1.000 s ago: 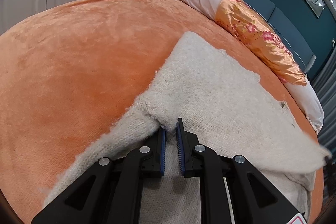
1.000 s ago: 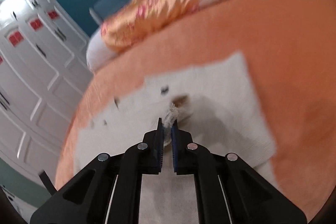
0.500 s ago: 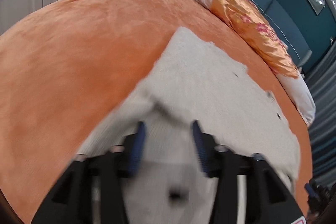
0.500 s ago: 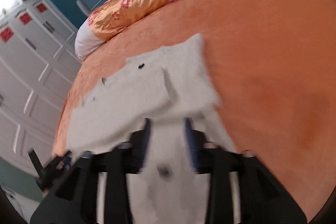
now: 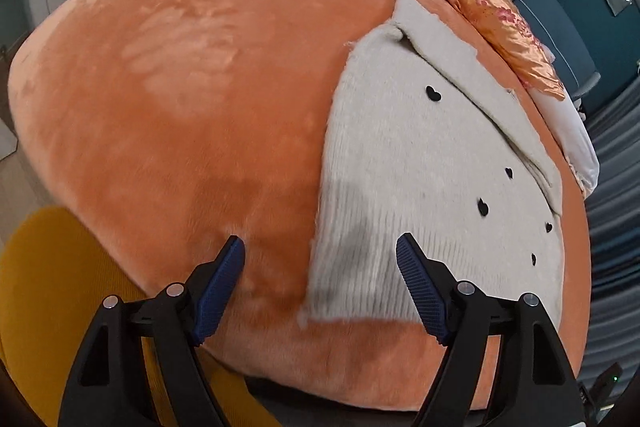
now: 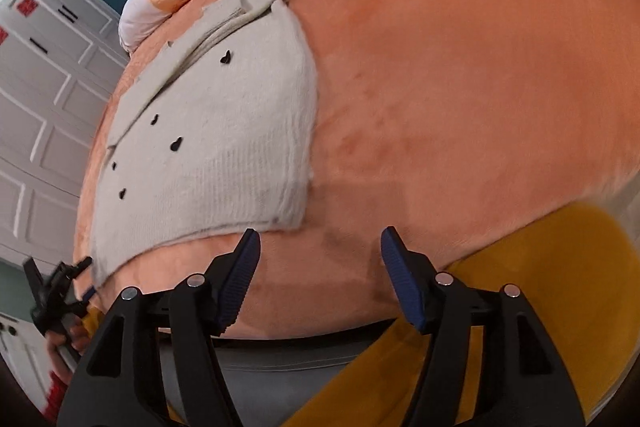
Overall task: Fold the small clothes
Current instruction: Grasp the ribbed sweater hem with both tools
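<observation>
Both of your grippers hang with jaws spread wide and nothing between them, just off the near edge of the orange blanket [image 5: 192,115]. The cream knit sweater [image 5: 404,163] lies flat ahead of your left gripper [image 5: 320,259] and to its right, its near left corner just beyond the right fingertip; from your right gripper [image 6: 318,247] it sits ahead and to the left. It looks folded over once, with a narrower strip showing along its far edge, which is probably why you hold clear of it. 5 small black hearts [image 5: 432,93] dot the top layer. A further fold likely remains.
</observation>
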A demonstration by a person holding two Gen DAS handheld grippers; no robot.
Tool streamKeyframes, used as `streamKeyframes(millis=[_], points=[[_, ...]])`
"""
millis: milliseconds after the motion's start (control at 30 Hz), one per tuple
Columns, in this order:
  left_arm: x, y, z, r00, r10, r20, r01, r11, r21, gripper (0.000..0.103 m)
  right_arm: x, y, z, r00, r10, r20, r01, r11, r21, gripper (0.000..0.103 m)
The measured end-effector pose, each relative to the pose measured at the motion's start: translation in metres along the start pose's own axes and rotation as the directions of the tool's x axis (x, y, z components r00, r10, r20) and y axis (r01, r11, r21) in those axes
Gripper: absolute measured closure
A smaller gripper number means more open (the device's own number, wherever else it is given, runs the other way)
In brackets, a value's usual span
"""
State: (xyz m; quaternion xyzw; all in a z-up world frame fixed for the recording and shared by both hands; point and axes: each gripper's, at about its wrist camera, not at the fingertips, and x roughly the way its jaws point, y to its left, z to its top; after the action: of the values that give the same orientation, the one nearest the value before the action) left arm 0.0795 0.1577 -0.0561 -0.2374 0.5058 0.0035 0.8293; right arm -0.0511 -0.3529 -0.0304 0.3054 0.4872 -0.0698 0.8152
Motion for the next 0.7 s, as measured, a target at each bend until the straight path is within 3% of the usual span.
streamKeyframes(millis=[133,300,367,433,467,533,567,633,700], points=[[0.007,-0.008,0.0,1.0,-0.008,-0.013,0.007,1.0,-0.005,0.015,0.01,0.003,0.004,0.998,0.064,0.008,-0.065,0.997,0.051,0.04],[0.015,-0.016,0.006,0.999,-0.022,-0.032,0.023,1.0,0.005,0.013,0.026,0.006,0.013,0.995,0.097,0.002,-0.097,0.99,0.098,0.03],[0.015,-0.017,0.008,0.998,-0.034,-0.045,0.034,0.999,0.001,0.014,0.029,0.011,0.017,0.992,0.124,0.003,-0.124,0.987,0.098,0.031],[0.016,-0.017,0.01,0.998,-0.044,-0.054,0.043,0.999,-0.013,0.018,0.032,0.014,0.02,0.99,0.143,-0.004,-0.142,0.985,0.098,0.04],[0.015,-0.016,0.011,0.997,-0.057,-0.056,0.056,0.998,-0.019,0.022,0.034,0.015,0.021,0.991,0.136,-0.011,-0.135,0.986,0.099,0.05],[0.017,-0.019,0.015,0.995,-0.063,-0.078,0.062,0.998,-0.014,0.048,0.035,0.015,0.022,0.991,0.134,-0.02,-0.132,0.987,0.097,0.074],[0.017,-0.02,0.017,0.994,-0.056,-0.091,0.057,0.998,0.003,0.056,0.035,0.016,0.023,0.99,0.137,-0.022,-0.135,0.987,0.092,0.095],[0.017,-0.021,0.02,0.99,-0.071,-0.12,0.073,0.997,0.02,0.097,0.028,0.016,0.023,0.99,0.142,-0.003,-0.141,0.987,0.082,0.095],[0.012,-0.02,0.021,0.986,-0.092,-0.139,0.095,0.995,0.013,0.097,0.016,0.017,0.024,0.987,0.159,0.025,-0.16,0.985,0.065,0.097]])
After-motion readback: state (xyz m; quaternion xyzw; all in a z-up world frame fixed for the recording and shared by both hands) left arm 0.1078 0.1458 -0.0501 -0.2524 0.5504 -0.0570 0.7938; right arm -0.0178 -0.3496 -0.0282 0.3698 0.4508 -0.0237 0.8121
